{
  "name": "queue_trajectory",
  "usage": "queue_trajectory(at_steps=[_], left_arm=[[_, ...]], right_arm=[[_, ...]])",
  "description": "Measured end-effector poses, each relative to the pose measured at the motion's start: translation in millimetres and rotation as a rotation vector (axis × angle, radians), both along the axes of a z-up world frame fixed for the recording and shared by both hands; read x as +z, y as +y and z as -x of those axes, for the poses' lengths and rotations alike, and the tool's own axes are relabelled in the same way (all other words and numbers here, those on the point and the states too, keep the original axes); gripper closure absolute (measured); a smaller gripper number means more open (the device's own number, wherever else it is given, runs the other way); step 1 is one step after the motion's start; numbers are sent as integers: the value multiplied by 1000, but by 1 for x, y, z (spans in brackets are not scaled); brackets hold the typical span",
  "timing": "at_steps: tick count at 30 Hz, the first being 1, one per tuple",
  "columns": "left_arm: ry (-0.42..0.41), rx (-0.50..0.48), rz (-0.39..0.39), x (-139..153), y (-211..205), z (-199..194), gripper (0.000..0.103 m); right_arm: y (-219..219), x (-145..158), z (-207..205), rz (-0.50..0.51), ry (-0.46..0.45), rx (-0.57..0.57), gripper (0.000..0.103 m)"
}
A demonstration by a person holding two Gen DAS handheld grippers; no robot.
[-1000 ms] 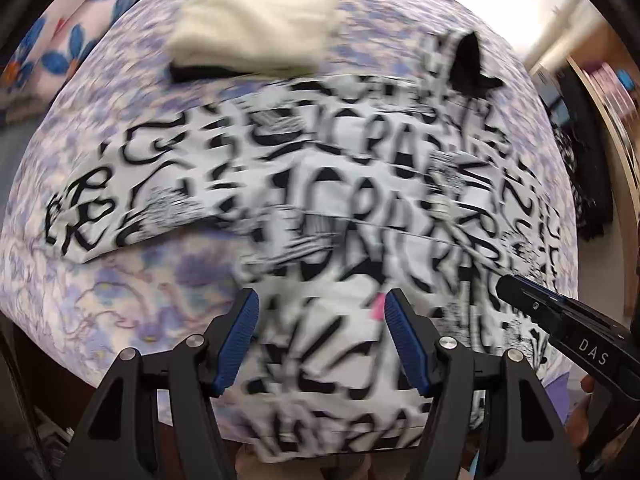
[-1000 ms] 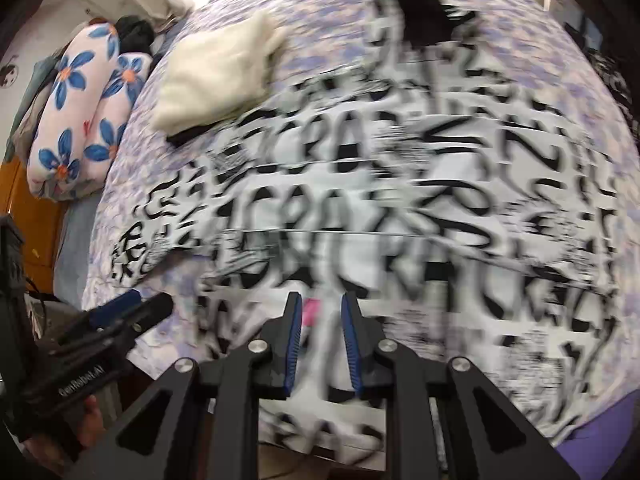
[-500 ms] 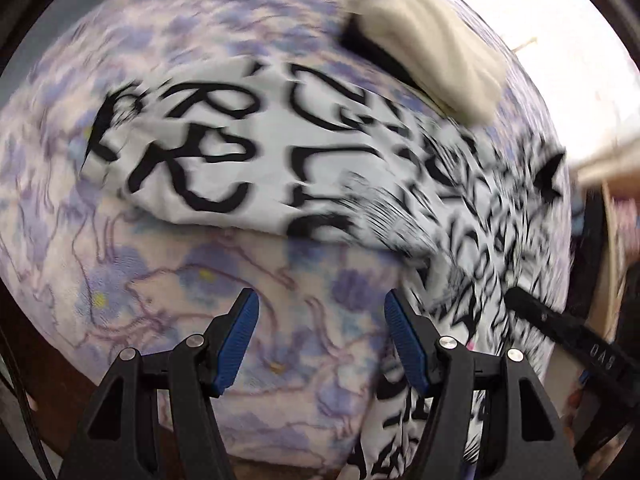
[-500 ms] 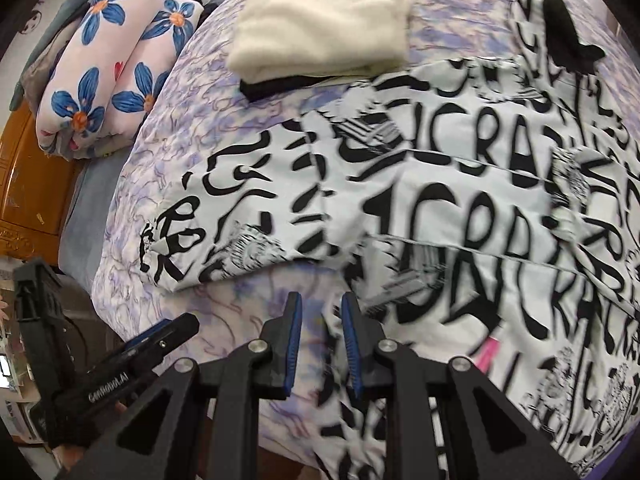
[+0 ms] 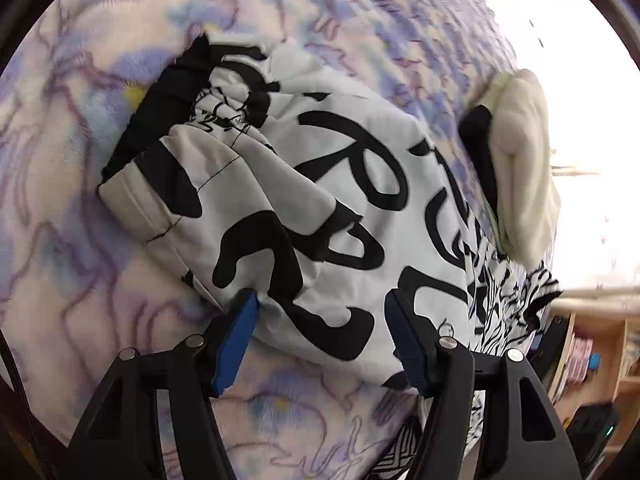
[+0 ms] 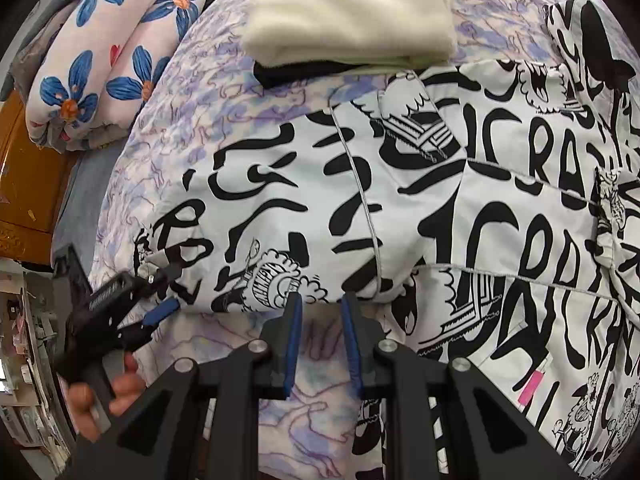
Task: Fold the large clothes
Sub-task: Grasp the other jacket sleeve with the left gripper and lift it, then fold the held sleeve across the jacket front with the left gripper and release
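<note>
You have swung your left gripper (image 5: 320, 334) off the body of the jacket (image 6: 460, 208) and out to its sleeve (image 5: 304, 216); a second ago it hung over the front panel, half a second ago over bare bedspread (image 5: 80, 240), and now the sleeve's lower edge lies between its blue pads. Its jaws stand wide apart, released, with the left pad touching the fabric and nothing pinched. The black cuff (image 5: 160, 108) sits beyond the pads, bunched against the bedspread.

Your right gripper (image 6: 320, 312) has travelled the same way, from the middle of the jacket to the underside of the sleeve near the armpit. Its jaws are nearly together with only a narrow gap, and the tips meet the sleeve's edge; whether any cloth sits between them I cannot tell.

The jacket lies spread flat on the bed, front up, sleeve stretched out toward the floral pillows (image 6: 108, 52). The cream folded garment (image 6: 352, 12) rests just beyond it, touching the shoulder area.

What this shift means, as I read it: both tools now sit along one sleeve, so the first fold is likely the sleeve across the chest. Neither side is folded in yet, so the task is at its start
</note>
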State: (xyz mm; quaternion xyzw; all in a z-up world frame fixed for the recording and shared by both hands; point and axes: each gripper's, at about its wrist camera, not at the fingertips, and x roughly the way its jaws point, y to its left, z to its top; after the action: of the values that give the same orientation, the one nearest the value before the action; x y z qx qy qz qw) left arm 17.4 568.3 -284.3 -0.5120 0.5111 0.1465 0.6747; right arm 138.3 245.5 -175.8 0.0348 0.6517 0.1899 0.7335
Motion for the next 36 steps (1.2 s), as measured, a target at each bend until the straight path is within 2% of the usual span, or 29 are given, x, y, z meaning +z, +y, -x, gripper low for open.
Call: queue_trajectory(at_steps=[3, 9, 14, 17, 20, 22, 25, 29, 32, 36], left_arm=[[-2, -10, -16, 6, -6, 2, 39], [20, 1, 57, -3, -22, 23, 37], [-7, 82, 63, -9, -15, 25, 37], [-8, 147, 43, -14, -4, 12, 38], [23, 155, -59, -3, 3, -3, 93], [8, 124, -166, 24, -2, -19, 94], [-94, 41, -279, 78, -24, -41, 96], [-294, -102, -296, 151, -75, -69, 96], [-432, -270, -319, 199, -136, -93, 96], [-522, -472, -289, 217, -223, -120, 96]], right_arm=[[-9, -1, 2, 0, 13, -12, 83], [-31, -3, 6, -1, 30, -35, 83], [-42, -9, 6, -21, 41, -54, 83], [-44, -13, 6, -33, 46, -52, 83], [-49, -16, 9, -44, 55, -60, 83], [-56, -17, 12, -54, 64, -66, 83], [-67, -17, 16, -59, 64, -66, 83], [-95, -16, 18, -75, 65, -119, 83], [-121, -14, 17, -91, 65, -171, 83], [-163, -10, 18, -88, 44, -237, 83]])
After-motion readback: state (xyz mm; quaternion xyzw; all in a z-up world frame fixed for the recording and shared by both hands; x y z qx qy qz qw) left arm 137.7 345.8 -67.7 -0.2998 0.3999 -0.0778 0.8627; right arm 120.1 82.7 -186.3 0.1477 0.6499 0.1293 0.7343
